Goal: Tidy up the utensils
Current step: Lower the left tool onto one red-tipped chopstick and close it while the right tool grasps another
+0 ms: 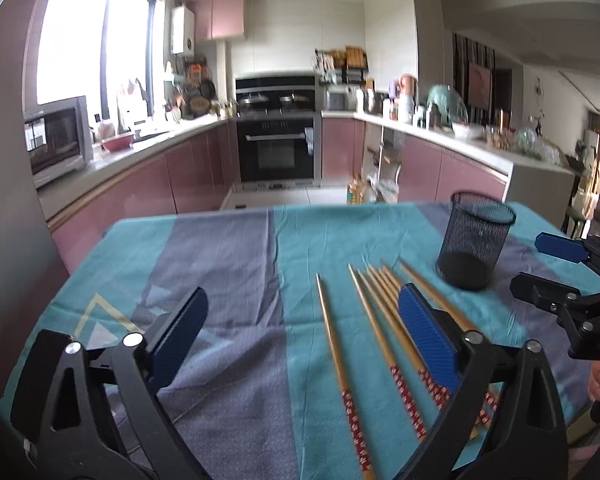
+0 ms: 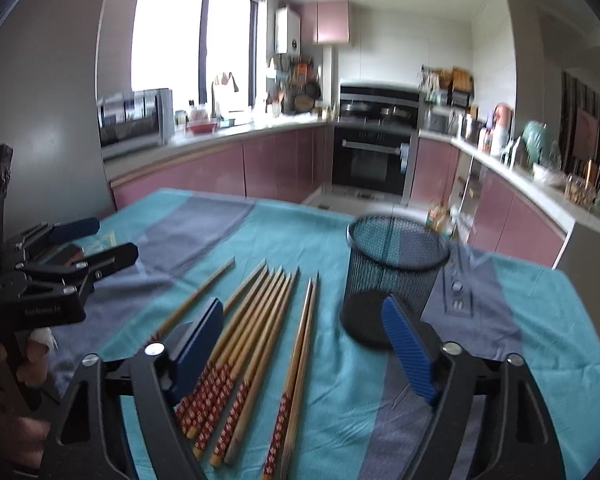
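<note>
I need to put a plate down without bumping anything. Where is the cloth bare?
Bare cloth lies left of the lone chopstick, out to the table's left and far edges. It is crowded on the right: the chopsticks lie side by side next to the mesh cup, with both open grippers, left gripper and right gripper, over them.

Chopsticks flat on tablecloth, side by side; mesh cup upright just right of them.

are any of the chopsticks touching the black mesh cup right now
Apart. In the right wrist view, bare tablecloth shows between the nearest chopsticks and the black mesh cup; the left wrist view also shows a gap.
</note>
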`<state>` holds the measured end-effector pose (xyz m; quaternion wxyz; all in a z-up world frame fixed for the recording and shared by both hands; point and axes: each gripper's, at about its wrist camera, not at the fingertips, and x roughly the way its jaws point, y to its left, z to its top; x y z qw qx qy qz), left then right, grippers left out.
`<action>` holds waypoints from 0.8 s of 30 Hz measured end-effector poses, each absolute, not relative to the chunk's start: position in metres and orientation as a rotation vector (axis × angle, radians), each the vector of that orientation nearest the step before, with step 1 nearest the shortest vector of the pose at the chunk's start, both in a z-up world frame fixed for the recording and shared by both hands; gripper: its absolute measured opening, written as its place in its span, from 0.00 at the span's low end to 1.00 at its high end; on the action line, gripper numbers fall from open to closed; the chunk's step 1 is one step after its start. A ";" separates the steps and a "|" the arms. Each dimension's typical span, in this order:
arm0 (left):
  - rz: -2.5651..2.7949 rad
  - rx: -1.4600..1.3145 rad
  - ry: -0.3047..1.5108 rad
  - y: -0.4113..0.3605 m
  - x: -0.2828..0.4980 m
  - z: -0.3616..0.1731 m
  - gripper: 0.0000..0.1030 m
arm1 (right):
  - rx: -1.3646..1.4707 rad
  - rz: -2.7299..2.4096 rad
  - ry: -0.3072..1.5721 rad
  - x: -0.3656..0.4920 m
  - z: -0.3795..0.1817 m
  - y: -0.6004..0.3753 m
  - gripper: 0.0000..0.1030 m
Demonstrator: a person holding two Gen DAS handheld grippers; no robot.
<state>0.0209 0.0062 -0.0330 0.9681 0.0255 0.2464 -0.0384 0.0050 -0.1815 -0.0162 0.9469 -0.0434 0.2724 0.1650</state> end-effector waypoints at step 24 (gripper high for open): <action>-0.239 0.044 0.879 -0.014 0.114 -0.111 0.28 | -0.118 0.384 0.901 0.071 -0.074 -0.174 0.24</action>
